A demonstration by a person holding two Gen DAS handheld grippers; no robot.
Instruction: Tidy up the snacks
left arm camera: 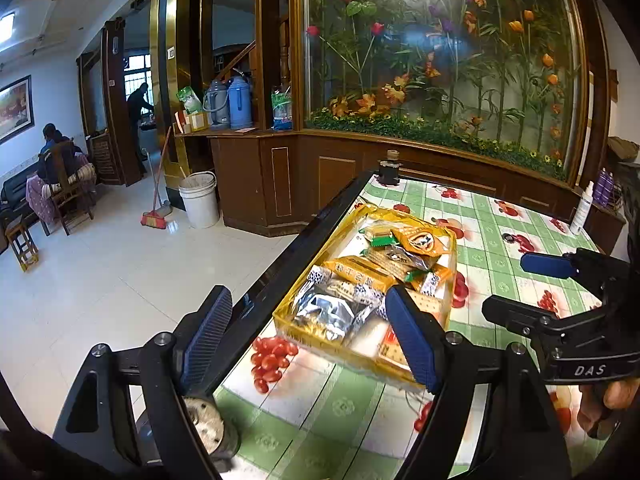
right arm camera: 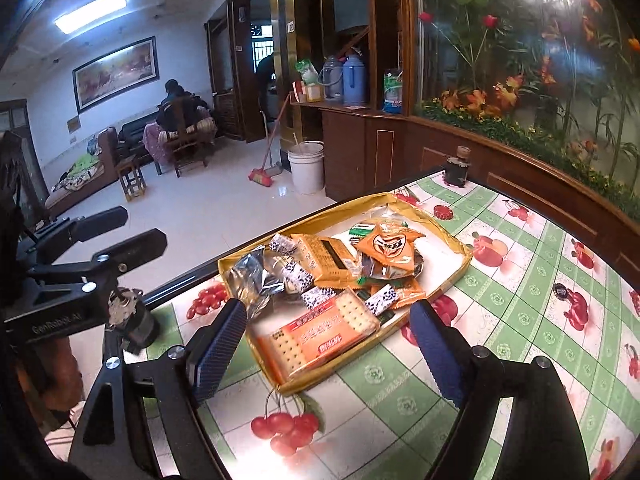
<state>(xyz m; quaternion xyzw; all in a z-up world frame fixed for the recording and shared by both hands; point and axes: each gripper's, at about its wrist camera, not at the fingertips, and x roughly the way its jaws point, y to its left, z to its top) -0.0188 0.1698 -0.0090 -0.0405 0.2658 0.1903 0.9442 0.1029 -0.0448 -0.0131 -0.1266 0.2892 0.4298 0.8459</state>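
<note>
Fruit-print tablecloth (right arm camera: 500, 360) bears yellow tray (right arm camera: 460, 268), long axis along table edge; both jaws released.

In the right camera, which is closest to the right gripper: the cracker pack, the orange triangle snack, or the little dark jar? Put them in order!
From the right gripper:
1. Cracker pack, at the tray's near end, right between the open fingers.
2. Orange triangle snack, on top of the pile toward the tray's far end.
3. Dark jar, at the table's far edge, past the tray.
</note>
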